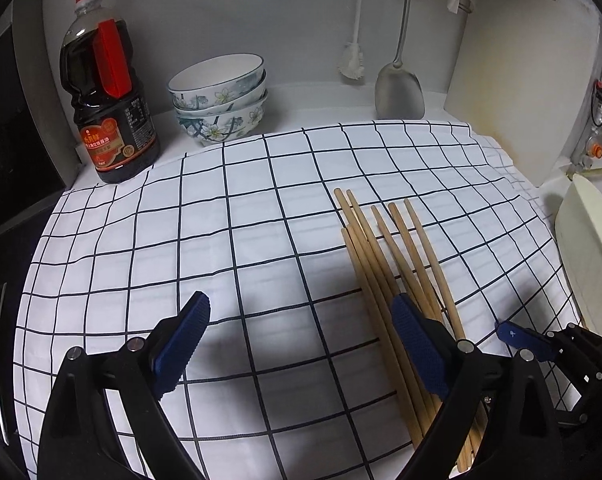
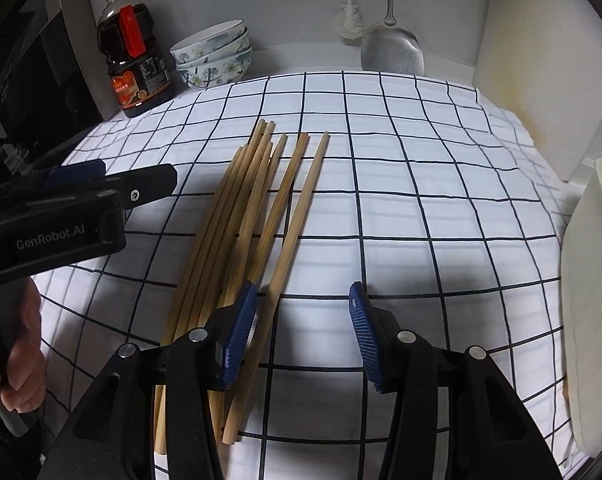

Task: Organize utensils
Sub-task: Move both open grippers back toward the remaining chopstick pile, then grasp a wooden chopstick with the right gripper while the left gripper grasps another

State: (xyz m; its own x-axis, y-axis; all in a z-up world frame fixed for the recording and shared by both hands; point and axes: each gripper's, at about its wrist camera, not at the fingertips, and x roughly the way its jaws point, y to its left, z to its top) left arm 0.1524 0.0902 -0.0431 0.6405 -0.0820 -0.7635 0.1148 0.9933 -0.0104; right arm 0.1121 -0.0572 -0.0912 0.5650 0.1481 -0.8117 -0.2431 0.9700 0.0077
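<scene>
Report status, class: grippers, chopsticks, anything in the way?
Left gripper open, empty. Right gripper open, empty. Chopsticks loosely bunched on checked cloth, ungrasped. Nothing in the way.

Wooden chopsticks (image 2: 257, 216) fanned on cloth

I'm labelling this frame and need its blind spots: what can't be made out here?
- Near ends of the chopsticks: both wrist views, covered by the gripper bodies.
- Exact chopstick count: they overlap in the bundle.
- Bottle label text: too small and blurred.
- Top of the hanging spatula and brush: cut off by the upper edge.
- Cream container: cut off by the right edge.
</scene>
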